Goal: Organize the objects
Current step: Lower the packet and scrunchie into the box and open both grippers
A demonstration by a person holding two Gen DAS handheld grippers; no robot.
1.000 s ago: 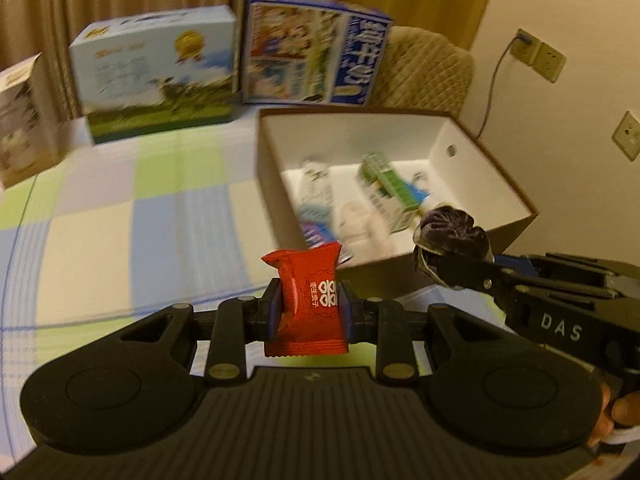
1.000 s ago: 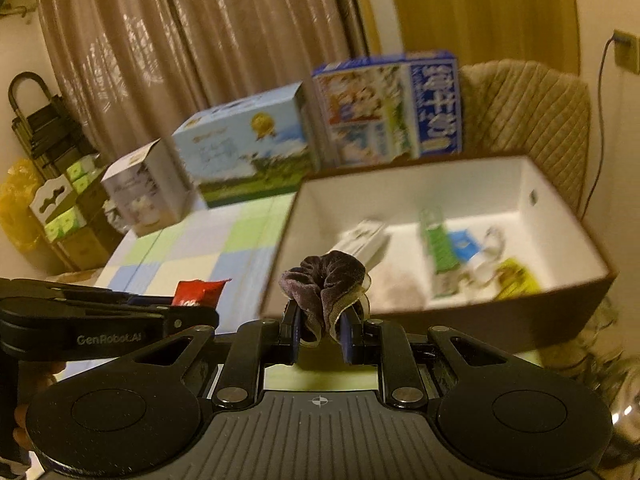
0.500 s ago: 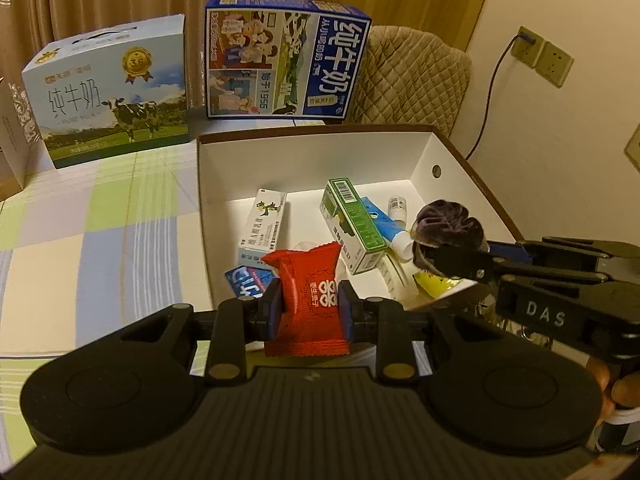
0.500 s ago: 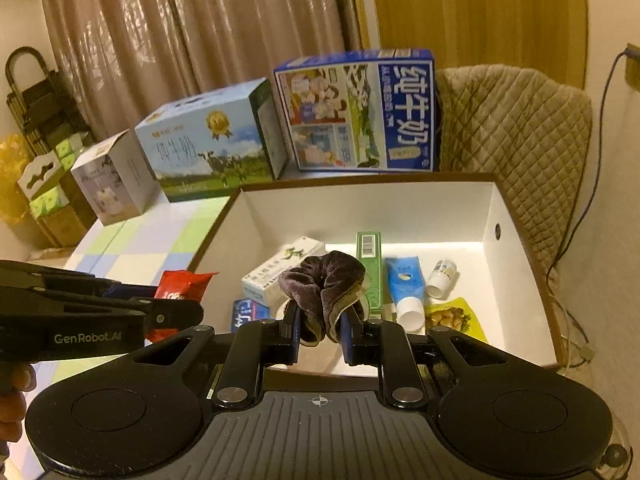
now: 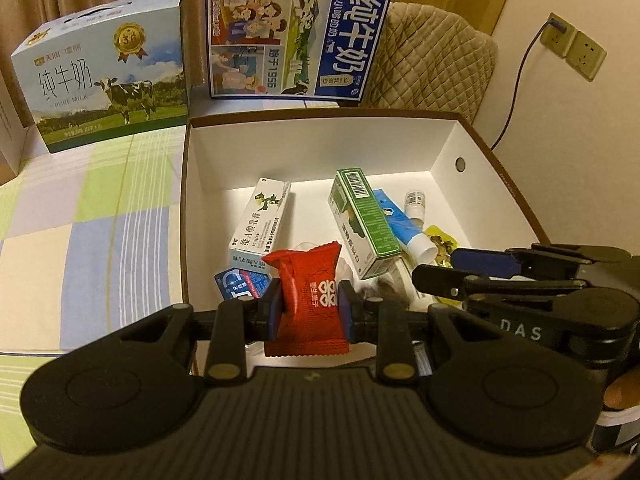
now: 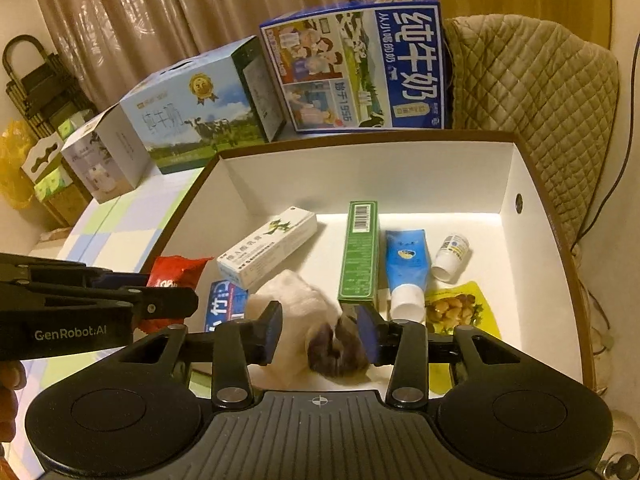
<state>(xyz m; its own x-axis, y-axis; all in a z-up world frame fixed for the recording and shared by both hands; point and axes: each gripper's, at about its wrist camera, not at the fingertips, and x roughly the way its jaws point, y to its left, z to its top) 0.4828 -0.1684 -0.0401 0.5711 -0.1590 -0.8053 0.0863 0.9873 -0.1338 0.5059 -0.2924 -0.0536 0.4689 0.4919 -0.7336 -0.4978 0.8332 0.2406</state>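
The left gripper point(image 5: 310, 309) pinches a red snack packet point(image 5: 308, 300) — crinkled, glossy foil — over the near-left corner of the open white-lined box point(image 5: 320, 148). Released here, it could catch the near rim and land on the checked tablecloth point(image 5: 80, 216). Further right, the right gripper point(image 6: 320, 334) has its jaws opening; the dark purple scrunchie point(image 6: 336, 350) — soft, velvety, blurred — sits loose between them at the box's near edge.

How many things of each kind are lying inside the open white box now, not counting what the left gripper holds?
Small cartons: 2 (white, green)
Tube: 1
Small bottle: 1
Packets: 2 (yellow, blue)
White cloth: 1
Purple scrunchie: 1
Total: 8
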